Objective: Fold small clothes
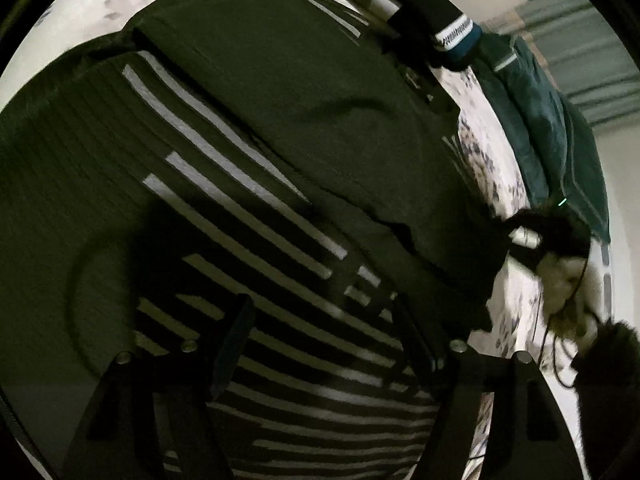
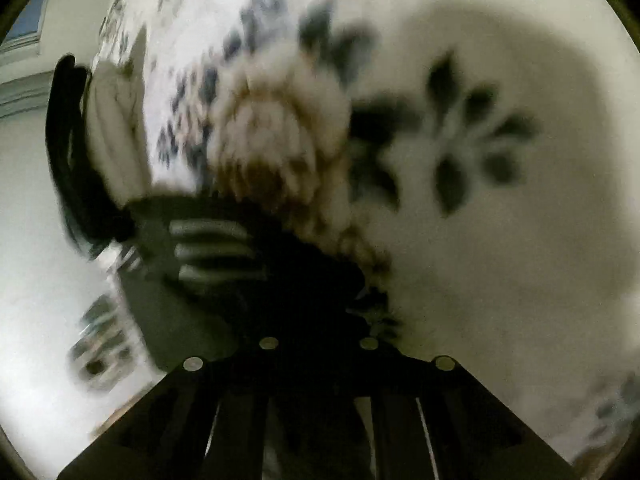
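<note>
The dark green striped garment [image 1: 248, 128] lies flat on the flowered bedsheet [image 1: 480, 160], ready for folding; the left tool [image 1: 324, 344] hovers spread above it, while the right tool [image 2: 316, 308] pinches its striped corner, probably to fold it over

The dark striped garment [image 1: 248, 184] is covering most of the bed under the left tool [image 1: 324, 344], whose fingers are standing apart above it. Folded teal clothes [image 1: 536, 120] and a cabled device [image 1: 548, 236] are crowding the bed's edge. Bare floral bedsheet [image 2: 500, 240] is lying free beside the right tool [image 2: 320, 320].
</note>
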Available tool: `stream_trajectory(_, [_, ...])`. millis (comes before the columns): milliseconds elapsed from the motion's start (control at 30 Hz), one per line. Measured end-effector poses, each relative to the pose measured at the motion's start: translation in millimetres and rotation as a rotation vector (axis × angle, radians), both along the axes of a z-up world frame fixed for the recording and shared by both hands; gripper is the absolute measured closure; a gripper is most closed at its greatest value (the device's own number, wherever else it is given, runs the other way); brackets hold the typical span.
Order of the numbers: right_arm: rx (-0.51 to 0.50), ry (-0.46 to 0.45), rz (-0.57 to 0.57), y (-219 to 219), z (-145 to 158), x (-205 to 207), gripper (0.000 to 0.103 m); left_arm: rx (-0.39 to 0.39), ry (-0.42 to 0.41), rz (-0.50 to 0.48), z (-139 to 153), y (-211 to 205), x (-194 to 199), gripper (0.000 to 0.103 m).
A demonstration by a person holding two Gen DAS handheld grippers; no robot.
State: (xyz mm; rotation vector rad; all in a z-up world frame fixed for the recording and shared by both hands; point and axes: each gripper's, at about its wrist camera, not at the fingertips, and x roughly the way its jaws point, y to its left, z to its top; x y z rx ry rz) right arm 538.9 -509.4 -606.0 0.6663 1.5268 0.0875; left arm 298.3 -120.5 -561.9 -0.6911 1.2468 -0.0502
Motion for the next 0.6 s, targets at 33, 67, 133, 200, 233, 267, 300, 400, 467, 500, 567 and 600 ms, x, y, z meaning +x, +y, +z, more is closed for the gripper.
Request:
stream_trajectory(33, [-0.059, -0.044, 0.009, 0.4, 16.6, 4.1, 0.095, 0.008, -0.006, -0.024, 2.2, 1.2, -0.3, 0.034])
stream_trajectory(67, [-0.118, -0.066, 0.018, 0.8, 24.8, 8.0, 0.096, 0.021, -0.015, -0.044, 4.7, 1.9, -0.8, 0.034])
stream_trajectory(133, [-0.183, -0.031, 0.018, 1.2, 18.7, 15.2, 0.096, 0.046, -0.036, -0.091, 8.4, 0.8, -1.5, 0.034])
stream_trajectory(200, [-0.193, 0.033, 0.089, 17.2, 5.0, 24.0, 0.095, 0.058, -0.038, -0.119, 7.9, -0.3, -2.5, 0.034])
stream_trajectory(233, [-0.187, 0.058, 0.106, 24.3, 2.6, 27.7, 0.094, 0.056, -0.033, -0.130, 7.1, -0.8, -3.1, 0.034])
stream_trajectory(267, [-0.194, 0.075, 0.111, 28.2, 5.5, 29.0, 0.091, 0.053, -0.031, -0.137, 7.2, -0.5, -4.4, 0.034])
stream_trajectory(300, [-0.188, 0.088, 0.103, 29.3, 11.8, 27.6, 0.083, 0.048, -0.032, -0.141, 8.3, -0.7, -5.7, 0.034])
stream_trajectory(400, [-0.184, 0.073, 0.050, 23.1, 52.1, 4.2, 0.064, 0.069, -0.047, -0.160, 14.4, -1.1, -10.8, 0.034])
stream_trajectory(467, [-0.161, 0.057, 0.056, 18.0, 74.0, -17.6, 0.063, 0.082, -0.046, -0.160, 16.3, -3.9, -14.7, 0.034])
stream_trajectory(500, [-0.134, 0.048, 0.054, 20.1, 86.4, -34.4, 0.063, 0.080, -0.041, -0.153, 16.3, -4.7, -14.4, 0.034])
stream_trajectory(567, [-0.087, 0.031, 0.052, 9.8, 99.8, -58.3, 0.063, 0.054, -0.023, -0.125, 14.7, -9.5, -15.2, 0.034])
stream_trajectory(600, [-0.062, 0.019, 0.050, 1.9, 104.7, -73.4, 0.063, 0.045, -0.016, -0.108, 15.0, -12.8, -15.3, 0.034])
